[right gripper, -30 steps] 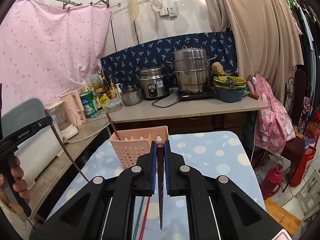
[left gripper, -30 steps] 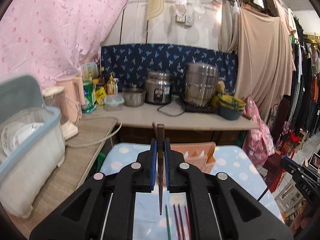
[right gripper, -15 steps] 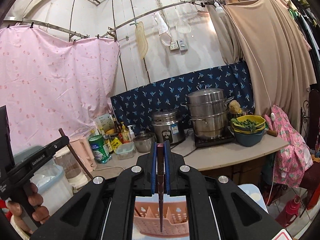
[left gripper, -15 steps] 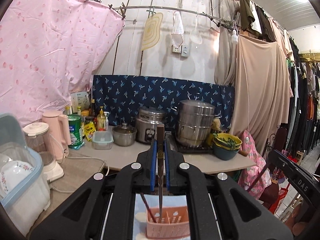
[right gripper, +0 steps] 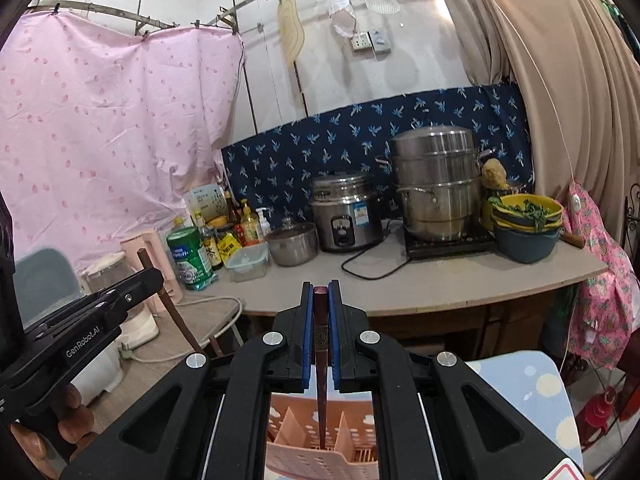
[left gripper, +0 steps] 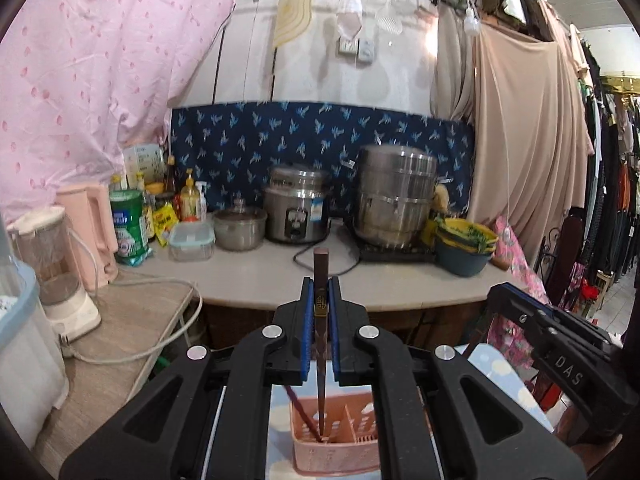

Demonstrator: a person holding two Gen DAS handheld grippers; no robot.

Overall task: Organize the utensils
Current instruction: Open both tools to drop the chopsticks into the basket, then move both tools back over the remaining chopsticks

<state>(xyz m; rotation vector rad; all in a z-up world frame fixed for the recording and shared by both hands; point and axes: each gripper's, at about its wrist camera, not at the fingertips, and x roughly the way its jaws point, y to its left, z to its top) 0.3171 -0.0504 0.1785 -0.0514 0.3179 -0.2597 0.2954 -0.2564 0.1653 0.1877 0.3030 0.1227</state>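
The left gripper (left gripper: 321, 312) is clamped on an upright brown chopstick (left gripper: 320, 344) whose tip dips into the pink basket (left gripper: 336, 452) below. The right gripper (right gripper: 320, 316) pinches a second chopstick (right gripper: 321, 364), its tip inside the same basket (right gripper: 316, 460).

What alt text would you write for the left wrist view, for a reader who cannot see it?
The left hand-held gripper is shut on a dark brown chopstick, held upright with its tip down inside a pink utensil basket that already holds another chopstick. Behind is a kitchen counter with a rice cooker and a steel steamer pot.
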